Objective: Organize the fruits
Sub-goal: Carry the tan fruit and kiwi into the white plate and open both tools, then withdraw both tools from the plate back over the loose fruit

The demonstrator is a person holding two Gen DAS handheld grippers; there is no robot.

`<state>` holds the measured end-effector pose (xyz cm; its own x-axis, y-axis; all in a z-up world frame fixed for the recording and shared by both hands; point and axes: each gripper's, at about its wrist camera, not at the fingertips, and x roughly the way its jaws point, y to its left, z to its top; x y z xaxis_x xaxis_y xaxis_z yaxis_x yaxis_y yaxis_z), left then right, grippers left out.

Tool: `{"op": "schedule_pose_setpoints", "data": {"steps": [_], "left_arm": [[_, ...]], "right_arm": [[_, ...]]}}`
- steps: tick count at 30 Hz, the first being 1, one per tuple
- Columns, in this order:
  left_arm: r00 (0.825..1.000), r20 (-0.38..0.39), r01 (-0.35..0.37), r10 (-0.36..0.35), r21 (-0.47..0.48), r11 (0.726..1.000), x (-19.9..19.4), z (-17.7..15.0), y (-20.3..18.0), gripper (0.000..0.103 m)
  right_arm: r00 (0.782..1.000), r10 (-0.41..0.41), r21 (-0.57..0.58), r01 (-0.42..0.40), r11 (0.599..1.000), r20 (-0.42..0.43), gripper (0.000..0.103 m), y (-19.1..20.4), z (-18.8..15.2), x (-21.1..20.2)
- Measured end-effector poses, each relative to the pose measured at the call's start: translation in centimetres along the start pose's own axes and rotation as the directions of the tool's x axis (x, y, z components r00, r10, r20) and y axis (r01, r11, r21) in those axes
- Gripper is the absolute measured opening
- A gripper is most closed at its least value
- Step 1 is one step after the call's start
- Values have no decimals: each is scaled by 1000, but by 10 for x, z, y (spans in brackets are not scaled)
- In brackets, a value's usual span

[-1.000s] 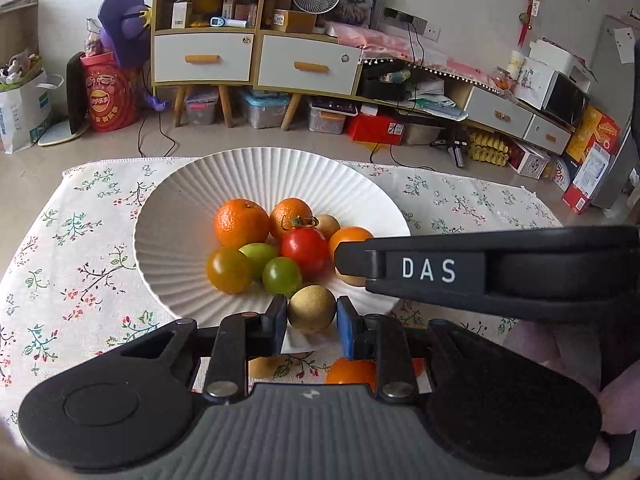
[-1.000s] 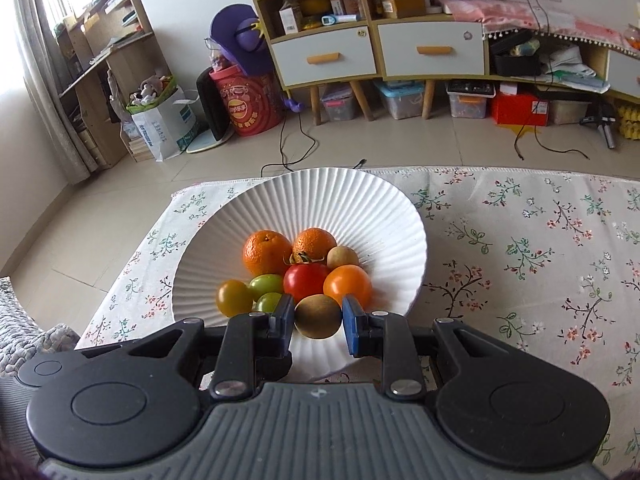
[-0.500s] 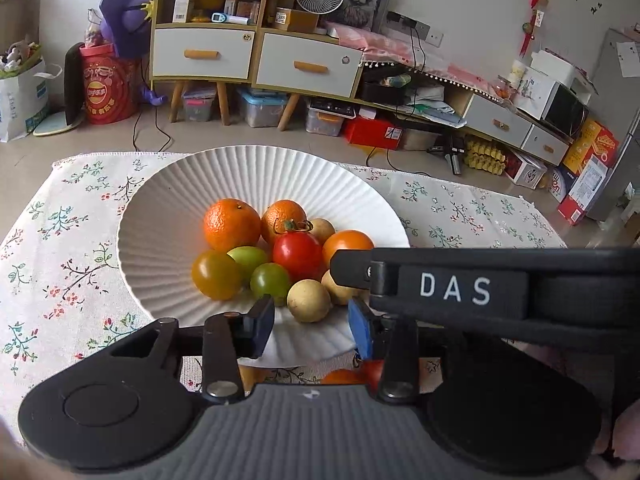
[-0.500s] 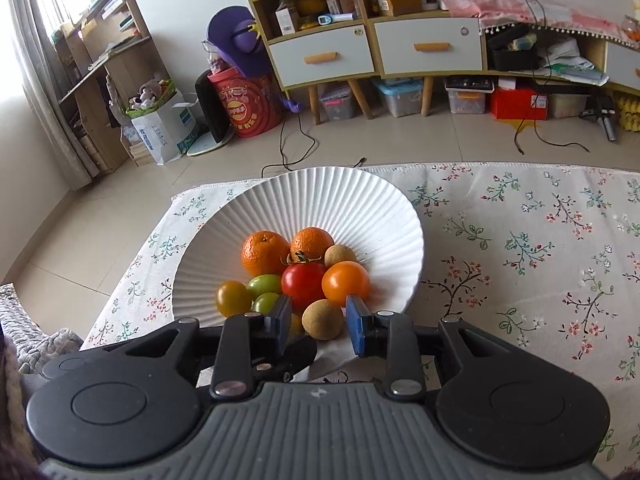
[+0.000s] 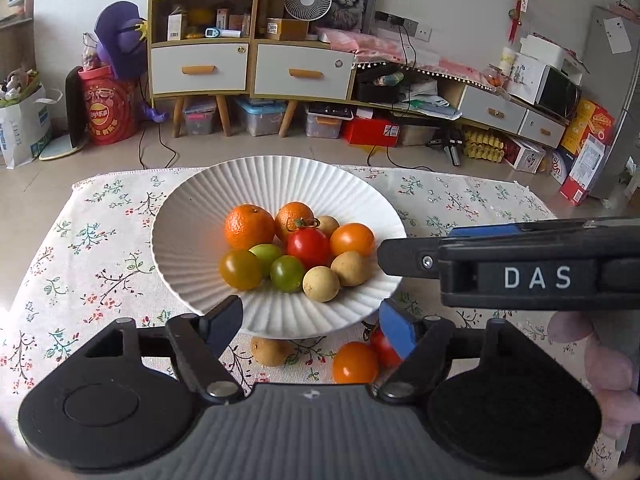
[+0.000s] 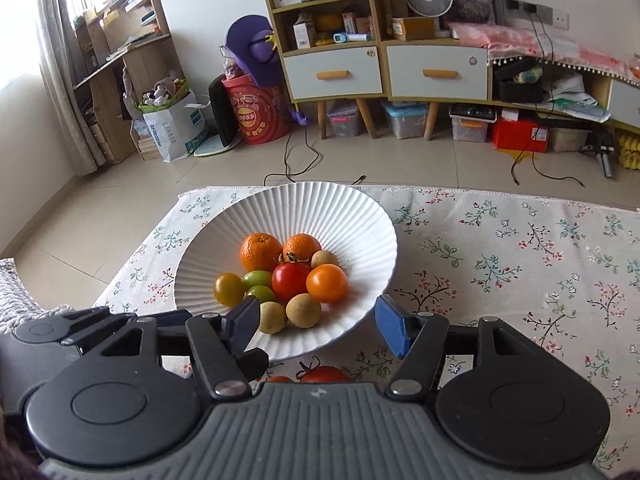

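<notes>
Floral tablecloth (image 5: 100,248), white desk fan (image 5: 307,0), cat picture (image 5: 352,6), red drum (image 5: 106,110)

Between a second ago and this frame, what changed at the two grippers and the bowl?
Both grippers let go: the left gripper and right gripper each held a tan round fruit and their jaws are now opening, empty. The two released fruits now lie at the near side of the pile in the white bowl. The other fruit in the bowl and the pieces on the tablecloth stayed put.
</notes>
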<state>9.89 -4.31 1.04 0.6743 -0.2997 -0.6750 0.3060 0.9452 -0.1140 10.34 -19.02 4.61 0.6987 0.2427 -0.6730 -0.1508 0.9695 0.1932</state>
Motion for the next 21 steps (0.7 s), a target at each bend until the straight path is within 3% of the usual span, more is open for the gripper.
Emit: {"op": "schedule_pose_setpoints", "data": {"steps": [7,21], "left_arm": [[1000,-11,2,-1,42,999,-9,-7,-3,89],[999,-36,-18,21,89,996,-26,-26,3,100]], "right_arm": [[1000,12,-51,-12,999,7,78,-2,-8,-15],[999,37,-120,-36,992,6,92,-3,-31,-35]]}}
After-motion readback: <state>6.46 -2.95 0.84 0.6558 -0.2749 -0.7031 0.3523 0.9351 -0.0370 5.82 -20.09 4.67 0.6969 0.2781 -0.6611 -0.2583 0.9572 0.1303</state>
